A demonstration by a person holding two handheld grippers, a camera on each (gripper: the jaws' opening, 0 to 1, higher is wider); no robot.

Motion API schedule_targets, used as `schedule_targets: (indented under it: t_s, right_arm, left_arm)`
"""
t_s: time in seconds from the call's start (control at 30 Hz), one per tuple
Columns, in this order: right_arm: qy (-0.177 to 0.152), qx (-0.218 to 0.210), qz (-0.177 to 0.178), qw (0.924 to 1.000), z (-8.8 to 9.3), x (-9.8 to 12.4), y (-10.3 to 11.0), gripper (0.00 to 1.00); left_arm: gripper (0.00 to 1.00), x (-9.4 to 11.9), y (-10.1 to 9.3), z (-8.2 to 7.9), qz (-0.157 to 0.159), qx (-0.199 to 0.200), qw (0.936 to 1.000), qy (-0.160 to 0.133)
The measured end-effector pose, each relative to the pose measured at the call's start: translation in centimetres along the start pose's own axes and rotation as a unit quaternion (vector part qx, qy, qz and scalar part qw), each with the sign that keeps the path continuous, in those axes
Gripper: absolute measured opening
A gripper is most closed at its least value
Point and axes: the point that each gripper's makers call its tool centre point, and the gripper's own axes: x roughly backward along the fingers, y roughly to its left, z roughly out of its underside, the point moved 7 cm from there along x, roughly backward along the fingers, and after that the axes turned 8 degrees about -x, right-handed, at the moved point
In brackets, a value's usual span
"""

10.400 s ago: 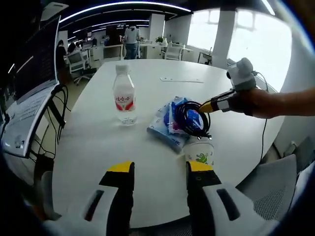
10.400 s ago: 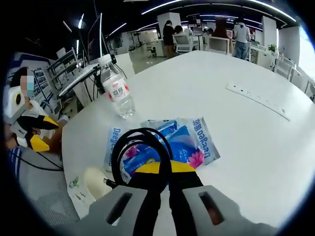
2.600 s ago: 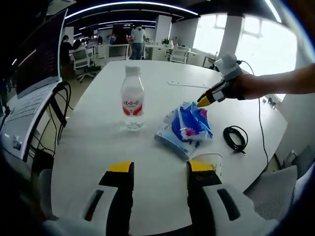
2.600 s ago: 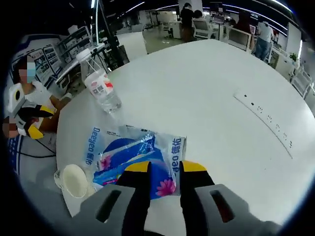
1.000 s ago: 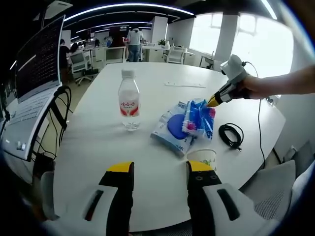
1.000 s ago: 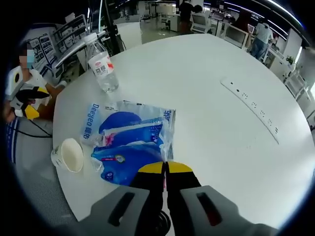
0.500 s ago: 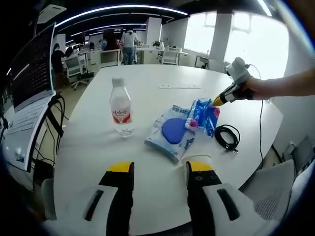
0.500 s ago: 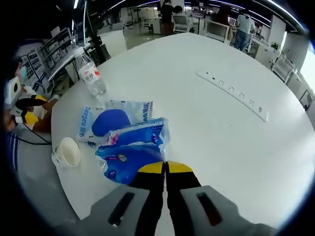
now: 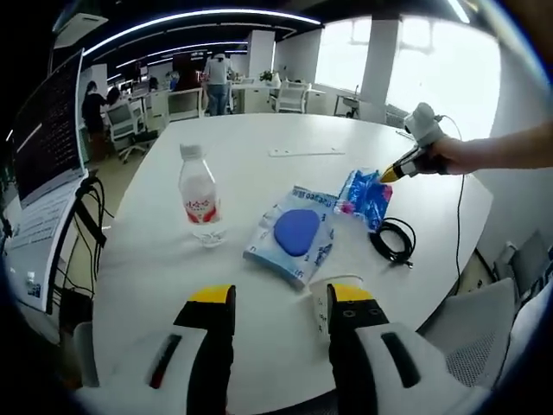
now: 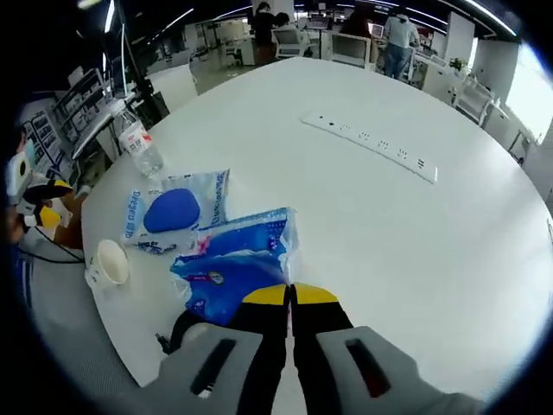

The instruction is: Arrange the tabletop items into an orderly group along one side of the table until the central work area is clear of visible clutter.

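In the right gripper view the right claw (image 10: 289, 298) has its yellow-tipped jaws pressed together on the near edge of a blue tissue pack (image 10: 235, 264), which is lifted slightly off the white worktop (image 10: 415, 251). Just beyond that pack and to the claw's left lies a second, flatter pack (image 10: 173, 210) with a dark blue oval on it, flat on the worktop. Further left of the claw a paper cup (image 10: 107, 262) stands near the worktop edge, and a water bottle (image 10: 138, 147) stands upright further off. A black cable coil (image 10: 177, 333) lies close under the claw's left side. A white power strip (image 10: 371, 145) lies well ahead across the worktop. In the left gripper view the left claw (image 9: 276, 298) hangs open over the near worktop edge, holding nothing, its right jaw just in front of the cup (image 9: 328, 290). Ahead of it sit the bottle (image 9: 199, 197), the flat pack (image 9: 294, 233), the cable (image 9: 390, 242) and, at right, the lifted pack (image 9: 365, 197) pinched by the other claw (image 9: 390, 175).
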Motion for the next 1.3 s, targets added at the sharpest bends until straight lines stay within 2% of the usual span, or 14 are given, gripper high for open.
schedule_targets:
  t_s: [0.37,0.63,0.97,1.07,1.3]
  right_arm:
    - [0.0,-0.061,0.035,0.9975,3.3,1.5,-1.9,0.0]
    - [-0.006,-0.128,0.051,0.9904,5.3,2.1,-4.1,0.0]
    - [-0.008,-0.165,0.066,0.984,6.4,2.5,-5.9,0.0]
    - [-0.014,-0.194,0.068,0.9786,6.6,2.6,-6.3,0.0]
    - [-0.016,-0.221,0.076,0.9721,7.5,3.7,-5.4,0.0]
  left_arm:
    - [0.42,-0.1,-0.2,-1.0,0.005,-0.005,1.0,-0.004]
    - [0.42,-0.5,-0.3,-1.3,0.008,-0.014,0.9999,0.002]
    - [0.42,-1.0,-0.7,-1.7,0.012,-0.017,0.9998,0.006]
    - [0.42,-1.1,-0.7,-1.8,0.012,-0.017,0.9998,0.006]
    - [0.42,-1.2,-0.7,-1.7,0.012,-0.018,0.9997,0.008]
